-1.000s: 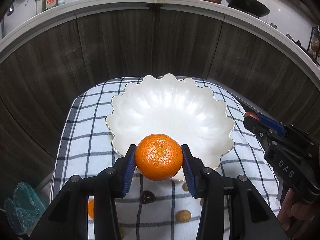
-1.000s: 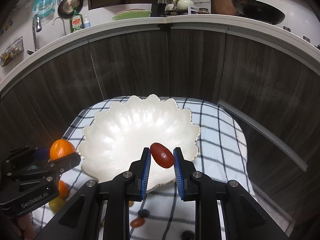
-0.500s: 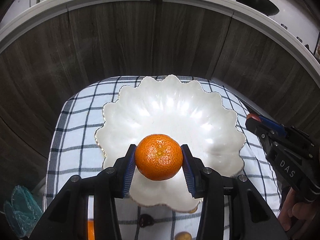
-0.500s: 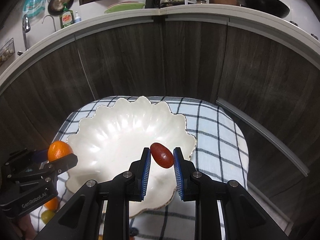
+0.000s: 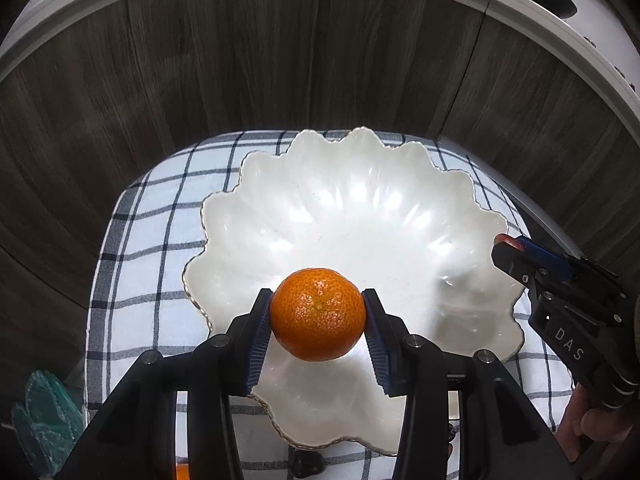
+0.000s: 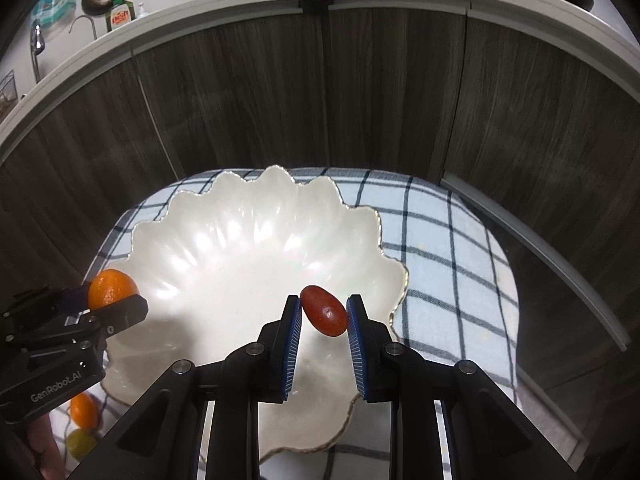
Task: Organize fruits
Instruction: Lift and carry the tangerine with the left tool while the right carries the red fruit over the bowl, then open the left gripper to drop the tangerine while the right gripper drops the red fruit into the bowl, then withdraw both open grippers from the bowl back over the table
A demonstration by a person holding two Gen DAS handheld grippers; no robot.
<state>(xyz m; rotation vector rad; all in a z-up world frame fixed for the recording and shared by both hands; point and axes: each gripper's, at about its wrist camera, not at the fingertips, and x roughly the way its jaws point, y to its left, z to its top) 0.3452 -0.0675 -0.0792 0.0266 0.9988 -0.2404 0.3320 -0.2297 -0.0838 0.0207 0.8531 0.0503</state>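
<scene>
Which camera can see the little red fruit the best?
The right wrist camera. The little red fruit sits right in the middle there, pinched between the right gripper jaws above the white bowl. The left wrist camera shows only a tiny red bit at that gripper's tip.

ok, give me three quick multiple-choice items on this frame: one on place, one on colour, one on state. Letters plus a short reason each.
1. Where is the mandarin?
A. lying in the bowl
B. held above the bowl
C. on the cloth

2. What colour is the bowl?
A. white
B. green
C. black

3. What state is the right gripper in?
A. open, nothing in it
B. shut with nothing in it
C. shut on a small red fruit

Key: 1 B, the left gripper clamps it over the bowl's inside. 2 A, pearly white with a scalloped rim. 3 C, both pads press the red fruit.
</scene>
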